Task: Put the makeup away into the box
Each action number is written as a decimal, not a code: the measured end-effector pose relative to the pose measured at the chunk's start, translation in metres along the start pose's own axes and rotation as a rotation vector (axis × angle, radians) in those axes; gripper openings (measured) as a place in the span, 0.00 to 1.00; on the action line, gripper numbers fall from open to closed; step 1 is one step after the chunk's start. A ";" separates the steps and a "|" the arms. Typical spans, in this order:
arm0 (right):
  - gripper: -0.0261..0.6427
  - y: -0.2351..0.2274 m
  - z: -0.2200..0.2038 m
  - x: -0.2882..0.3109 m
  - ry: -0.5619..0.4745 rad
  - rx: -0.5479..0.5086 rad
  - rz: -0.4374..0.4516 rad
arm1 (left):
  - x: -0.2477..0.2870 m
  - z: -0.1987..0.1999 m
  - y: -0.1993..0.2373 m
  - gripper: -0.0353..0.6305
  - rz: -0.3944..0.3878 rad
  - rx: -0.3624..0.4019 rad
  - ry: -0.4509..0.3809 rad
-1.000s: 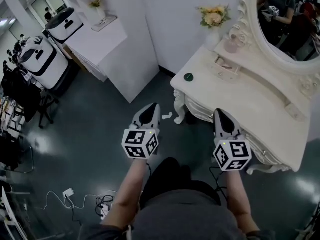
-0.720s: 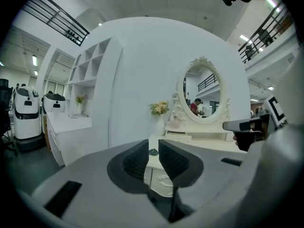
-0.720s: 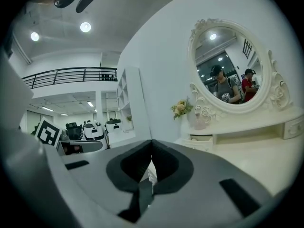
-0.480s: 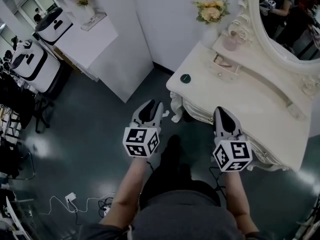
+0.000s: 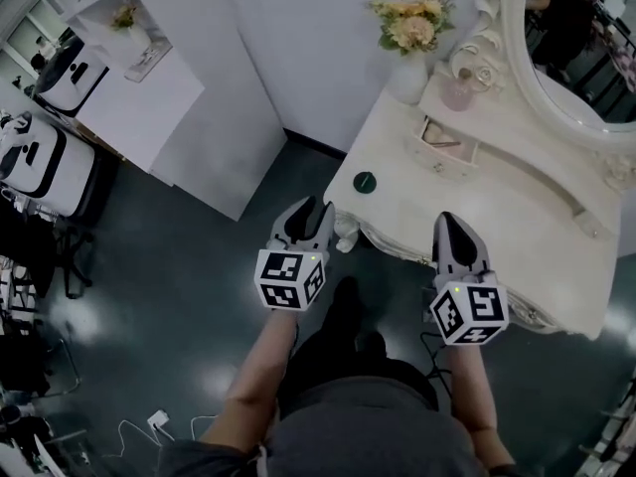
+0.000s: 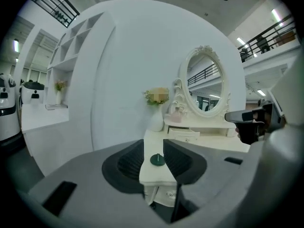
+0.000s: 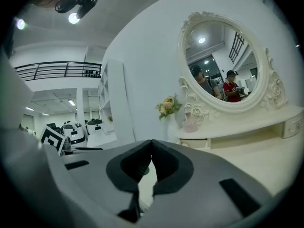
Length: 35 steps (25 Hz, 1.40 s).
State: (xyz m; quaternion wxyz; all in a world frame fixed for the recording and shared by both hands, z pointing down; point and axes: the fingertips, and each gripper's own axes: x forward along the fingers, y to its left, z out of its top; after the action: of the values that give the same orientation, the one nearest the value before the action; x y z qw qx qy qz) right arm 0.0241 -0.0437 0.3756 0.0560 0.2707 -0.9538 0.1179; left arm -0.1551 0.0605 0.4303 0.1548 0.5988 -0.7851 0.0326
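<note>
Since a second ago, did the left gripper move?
Yes. The left gripper has come closer to the dressing table's corner and the green disc; its jaws are opening, holding nothing.

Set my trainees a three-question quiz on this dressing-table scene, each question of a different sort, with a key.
1. True or false: the right gripper is carrying a makeup item between its jaws.
2. Where is the small dark green round item? A: on the floor. B: near a corner of the dressing table. C: inside the vase.
3. Fill in: the flowers stand beside the oval ____.
Key: 1 false, its jaws are shut and empty; 2 B; 3 mirror.
</note>
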 end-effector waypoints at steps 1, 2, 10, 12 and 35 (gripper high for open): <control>0.05 -0.002 0.001 0.005 0.000 0.002 -0.017 | 0.009 0.001 0.002 0.23 -0.015 0.002 0.009; 0.05 -0.004 0.002 0.009 0.001 0.004 -0.035 | 0.017 0.001 0.005 0.23 -0.029 0.005 0.017; 0.05 -0.028 0.005 0.029 0.008 0.037 -0.192 | 0.080 -0.004 0.004 0.23 -0.168 0.039 0.108; 0.05 -0.031 0.005 0.030 0.007 0.041 -0.231 | 0.094 -0.009 0.001 0.23 -0.206 0.041 0.134; 0.05 -0.069 -0.005 0.007 0.004 0.115 -0.494 | 0.164 -0.090 -0.027 0.23 -0.354 0.240 0.489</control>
State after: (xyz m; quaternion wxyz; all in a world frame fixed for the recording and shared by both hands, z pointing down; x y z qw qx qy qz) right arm 0.0548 -0.1030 0.3953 0.0696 0.4981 -0.8503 0.1552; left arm -0.1496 -0.0780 0.5588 0.2701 0.7143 -0.5991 0.2405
